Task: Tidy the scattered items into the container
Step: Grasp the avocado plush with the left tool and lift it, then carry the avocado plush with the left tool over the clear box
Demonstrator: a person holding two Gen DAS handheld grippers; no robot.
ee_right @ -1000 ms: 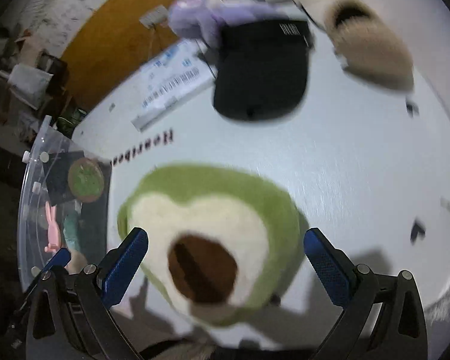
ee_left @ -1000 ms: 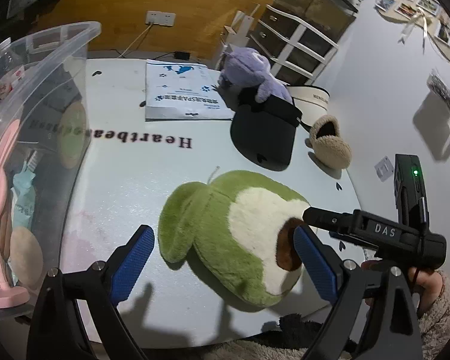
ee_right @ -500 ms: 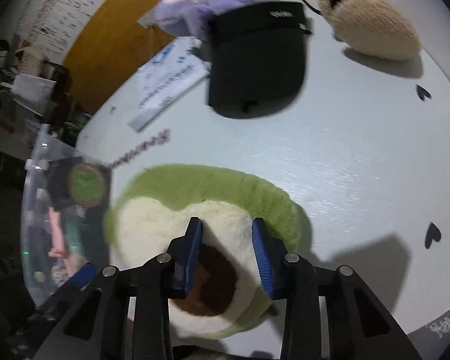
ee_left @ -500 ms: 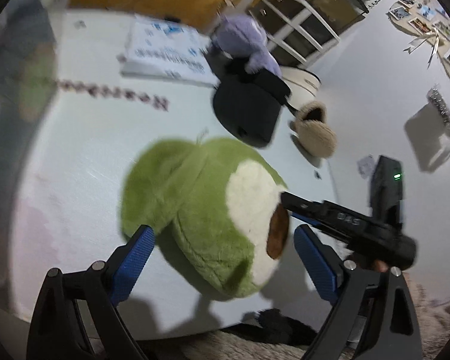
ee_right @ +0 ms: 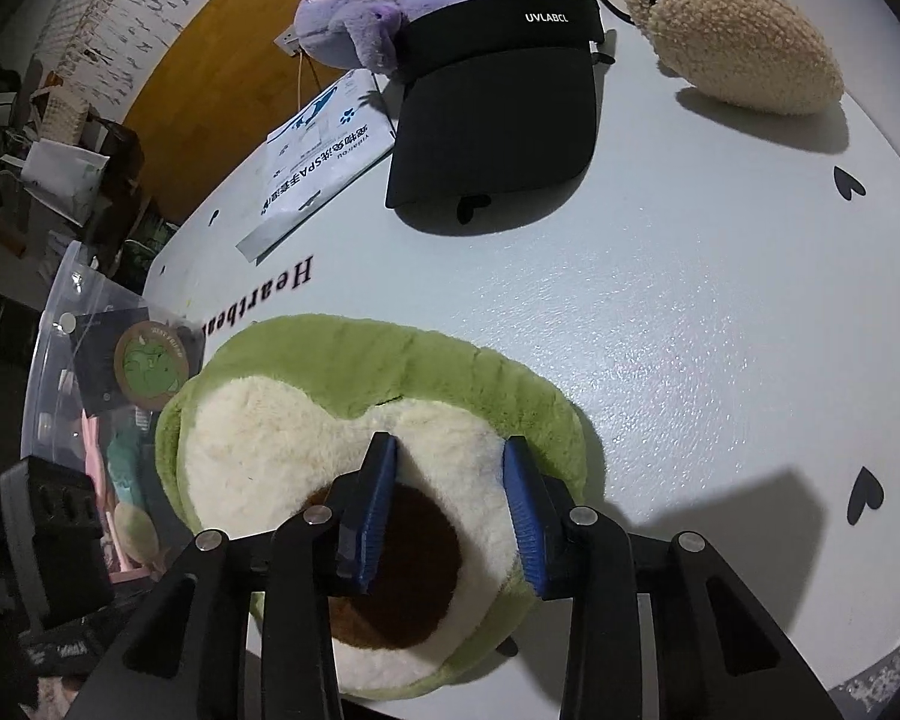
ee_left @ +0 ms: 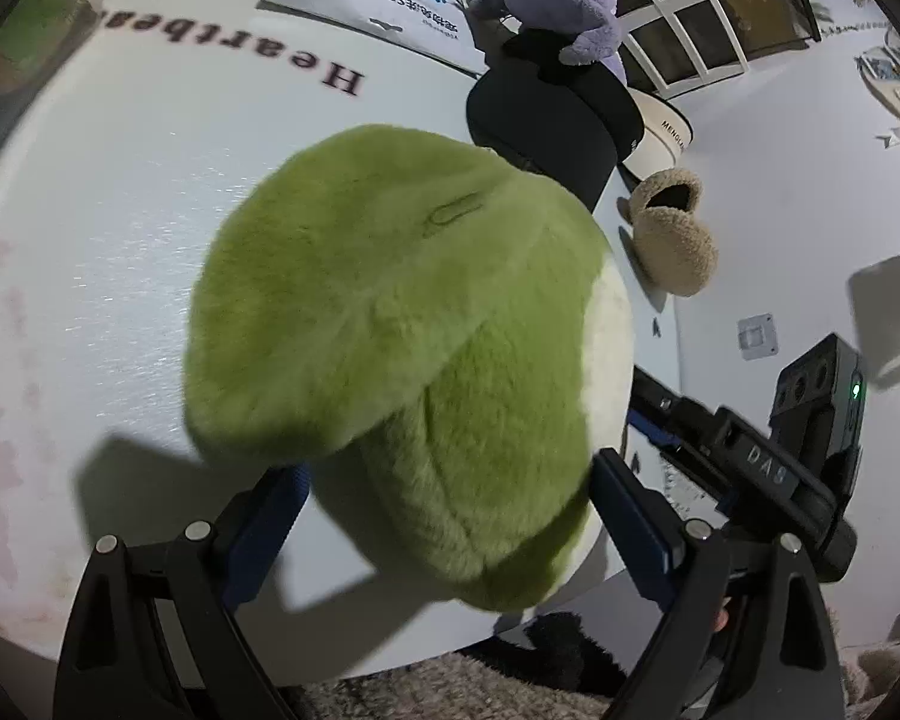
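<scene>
A green avocado plush (ee_right: 354, 420) with a cream face and brown pit is tilted up off the white table (ee_right: 690, 330). My right gripper (ee_right: 450, 498) is shut on a fold of its cream face. In the left wrist view the plush's green back (ee_left: 402, 324) fills the middle, and my left gripper (ee_left: 450, 510) stands wide open around its lower part, fingers (ee_left: 630, 516) on either side. The clear plastic container (ee_right: 72, 372), holding several items, is at the left edge of the right wrist view.
A black visor (ee_right: 498, 114), a purple plush (ee_right: 366, 18), a beige fuzzy slipper (ee_right: 732, 54) and a white printed packet (ee_right: 318, 156) lie at the far side of the table. A white hat (ee_left: 660, 126) sits behind the visor.
My right gripper closed on the avocado plush's face and lifted it, tilting it upright. My left gripper moved in around the plush and stayed open.
</scene>
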